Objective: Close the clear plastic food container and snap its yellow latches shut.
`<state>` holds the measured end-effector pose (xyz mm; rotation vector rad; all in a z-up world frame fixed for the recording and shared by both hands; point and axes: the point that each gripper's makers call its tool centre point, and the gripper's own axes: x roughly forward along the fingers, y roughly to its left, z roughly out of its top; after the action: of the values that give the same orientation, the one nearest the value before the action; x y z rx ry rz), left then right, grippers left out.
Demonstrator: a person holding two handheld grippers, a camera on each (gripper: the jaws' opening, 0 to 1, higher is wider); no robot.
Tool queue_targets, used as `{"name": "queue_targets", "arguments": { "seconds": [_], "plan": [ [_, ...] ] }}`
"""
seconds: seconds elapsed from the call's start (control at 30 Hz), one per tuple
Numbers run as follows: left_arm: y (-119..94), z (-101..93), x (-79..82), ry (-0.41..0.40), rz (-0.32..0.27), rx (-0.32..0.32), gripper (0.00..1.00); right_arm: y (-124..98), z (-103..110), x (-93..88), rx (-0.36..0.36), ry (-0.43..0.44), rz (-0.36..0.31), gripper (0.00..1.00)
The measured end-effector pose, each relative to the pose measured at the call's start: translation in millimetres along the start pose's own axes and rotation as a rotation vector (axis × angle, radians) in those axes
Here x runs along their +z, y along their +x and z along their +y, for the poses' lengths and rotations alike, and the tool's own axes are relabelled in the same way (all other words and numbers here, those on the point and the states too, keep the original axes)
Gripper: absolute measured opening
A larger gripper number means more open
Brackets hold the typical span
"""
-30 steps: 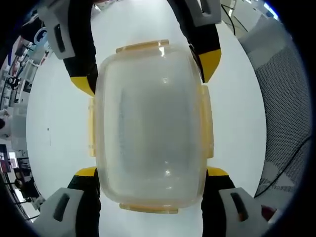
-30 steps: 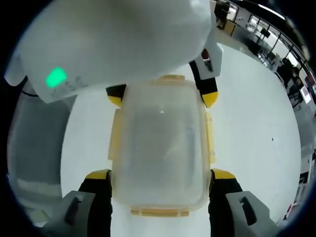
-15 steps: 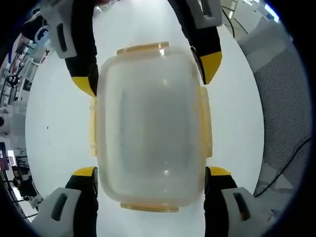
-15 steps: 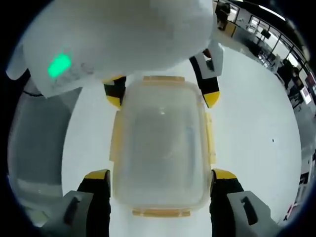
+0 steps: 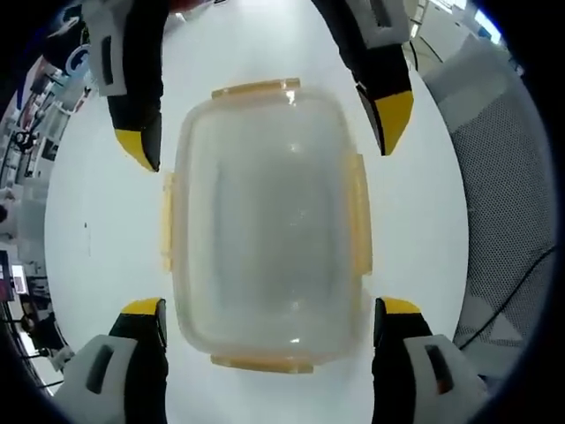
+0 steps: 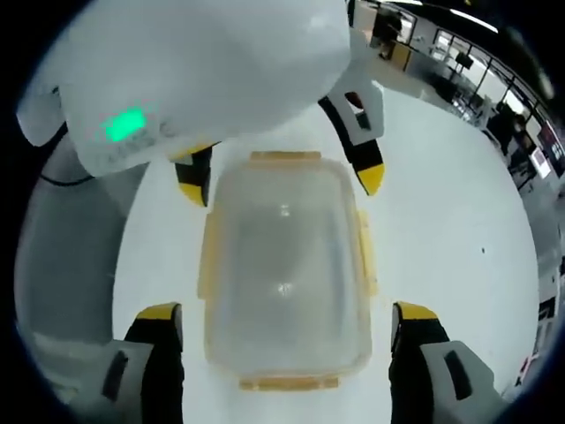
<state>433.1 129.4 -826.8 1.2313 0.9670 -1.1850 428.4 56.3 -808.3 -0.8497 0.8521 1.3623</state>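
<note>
On white table [image 5: 79,203], container [image 5: 265,221], jaws clear.

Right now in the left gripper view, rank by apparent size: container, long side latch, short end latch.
1. clear food container
2. long side latch
3. short end latch, looks shorter, though fisheye distortion makes this less certain.

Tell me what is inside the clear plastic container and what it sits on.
Through the frosted lid of the container no contents can be made out; the hazy plastic could hide something small. It sits on a plain white table, with both grippers open, jaws clear of its sides.
</note>
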Motion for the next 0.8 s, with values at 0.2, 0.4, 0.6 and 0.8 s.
{"name": "queue_targets", "arguments": {
  "seconds": [0.2, 0.4, 0.6, 0.8],
  "plan": [
    [-0.8, -0.3, -1.6, -0.011, -0.014, 0.007, 0.99, -5.1, -1.4, -1.1, -0.019, 0.019, -0.031, 1.00],
    [-2.9, -2.2, -7.8, -0.035, -0.019, 0.010, 0.99, -7.1, -0.4, -4.2, -0.027, 0.050, -0.046, 1.00],
    [-5.8, -0.9, -14.6, -0.069, -0.039, 0.018, 0.99, -11.0, 0.5, -8.7, -0.038, 0.082, -0.059, 1.00],
    [-6.3, -1.4, -24.1, -0.085, -0.035, 0.021, 0.99, -16.1, 0.8, -17.2, -0.054, 0.108, -0.064, 0.99]
  ]
}}
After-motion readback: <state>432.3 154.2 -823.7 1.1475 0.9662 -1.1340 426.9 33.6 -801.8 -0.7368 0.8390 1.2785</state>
